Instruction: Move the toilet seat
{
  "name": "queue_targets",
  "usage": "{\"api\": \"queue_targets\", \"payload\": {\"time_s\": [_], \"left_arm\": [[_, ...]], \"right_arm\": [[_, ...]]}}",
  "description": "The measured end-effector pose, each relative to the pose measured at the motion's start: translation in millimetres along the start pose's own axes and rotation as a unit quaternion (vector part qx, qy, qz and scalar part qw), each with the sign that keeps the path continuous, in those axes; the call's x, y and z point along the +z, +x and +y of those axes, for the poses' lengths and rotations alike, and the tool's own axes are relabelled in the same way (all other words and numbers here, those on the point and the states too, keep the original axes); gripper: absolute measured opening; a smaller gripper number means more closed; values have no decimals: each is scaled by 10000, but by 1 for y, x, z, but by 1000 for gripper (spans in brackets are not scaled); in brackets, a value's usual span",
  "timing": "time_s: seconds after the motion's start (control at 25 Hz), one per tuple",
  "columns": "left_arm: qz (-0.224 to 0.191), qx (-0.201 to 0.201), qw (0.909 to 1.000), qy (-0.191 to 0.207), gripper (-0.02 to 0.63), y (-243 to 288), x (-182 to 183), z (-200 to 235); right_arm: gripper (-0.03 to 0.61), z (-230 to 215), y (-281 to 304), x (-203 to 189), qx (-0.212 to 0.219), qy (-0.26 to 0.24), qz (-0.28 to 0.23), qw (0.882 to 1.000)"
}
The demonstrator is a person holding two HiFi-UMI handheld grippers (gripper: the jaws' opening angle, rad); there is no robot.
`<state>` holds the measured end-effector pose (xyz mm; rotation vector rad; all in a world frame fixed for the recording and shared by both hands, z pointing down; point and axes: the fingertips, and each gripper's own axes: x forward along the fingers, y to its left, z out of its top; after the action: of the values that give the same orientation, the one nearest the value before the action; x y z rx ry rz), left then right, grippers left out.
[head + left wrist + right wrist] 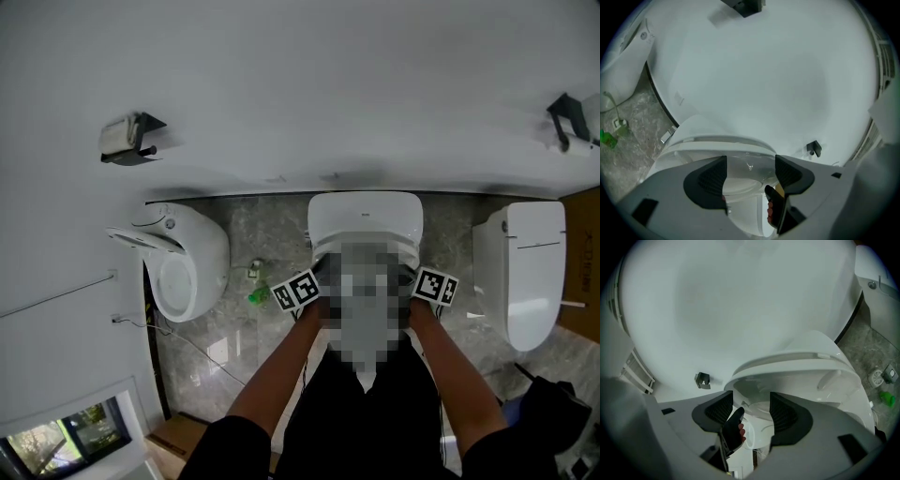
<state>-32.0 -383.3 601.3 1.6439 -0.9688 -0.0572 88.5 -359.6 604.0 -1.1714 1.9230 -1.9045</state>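
– Fingers (714, 177) of the left gripper (750, 172): what are they doing?

– They stand well apart, pressing on nothing. The right gripper (749, 411) is the same, with its ribbed pads (783, 414) spread wide and nothing clamped between them.

– And the toilet seat?

– The toilet seat (801, 380) is on the toilet (366, 214), lifted off the bowl (759, 416) and tilted. Its underside faces the right gripper, and a long white bumper (829, 378) shows on it. In the left gripper view its curved front edge runs just above the finger gap.

– Where are the grippers against the toilet?

– Both are at its front, one on each side. From the head view the left marker cube (296, 289) sits at the toilet's left front corner and the right cube (436, 286) at its right front corner. Both point slightly down into the opening under the seat.

– Does either touch the seat?

– I can't tell; no pad is seen pressing on it.

– Anything else near the toilet?

– A white wall-hung fixture (187, 262) is to its left and a second white fixture (530, 272) to its right. A small green object (258, 296) lies on the marble floor (234, 328) left of the toilet, and a paper holder (127, 141) is on the wall up and to the left.
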Motion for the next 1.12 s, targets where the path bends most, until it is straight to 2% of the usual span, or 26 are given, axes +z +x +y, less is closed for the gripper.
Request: {"api": "queue_targets", "payload": {"time_s": [0.12, 0.24, 0.36, 0.6, 0.72, 0.8, 0.88, 0.96, 1.08, 1.12], "left_arm": [[128, 119, 9991, 379, 311, 5, 6, 1], [143, 114, 9995, 268, 294, 8, 10, 2], [181, 117, 9990, 390, 278, 6, 9, 4], [-23, -241, 9993, 274, 279, 3, 9, -1], [-82, -263, 9984, 491, 279, -5, 8, -6], [-84, -506, 9967, 636, 270, -16, 5, -24], [-20, -989, 9910, 900, 257, -33, -2, -55], [36, -1309, 9811, 1422, 232, -56, -9, -85], [-159, -1246, 9683, 2158, 143, -94, -15, -112], [-282, -1151, 9652, 2333, 60, -106, -14, -117]], "right_arm": [[253, -1, 5, 3, -17, 28, 14, 10000], [253, -2, 7, 9, -43, -23, 26, 10000], [253, -2, 9, 15, -69, -41, -26, 10000], [253, -1, 11, 16, -122, -248, 106, 9996], [253, 5, 7, 13, -96, -476, 156, 9987], [253, 11, 3, 6, -59, -827, 242, 9963], [252, 19, -3, -9, 87, -1285, 471, 9906], [252, 33, -13, -19, 237, -1832, 569, 9811], [252, 55, -34, -29, 305, -2579, 482, 9645], [252, 63, -42, -33, 313, -2733, 467, 9603]]}}
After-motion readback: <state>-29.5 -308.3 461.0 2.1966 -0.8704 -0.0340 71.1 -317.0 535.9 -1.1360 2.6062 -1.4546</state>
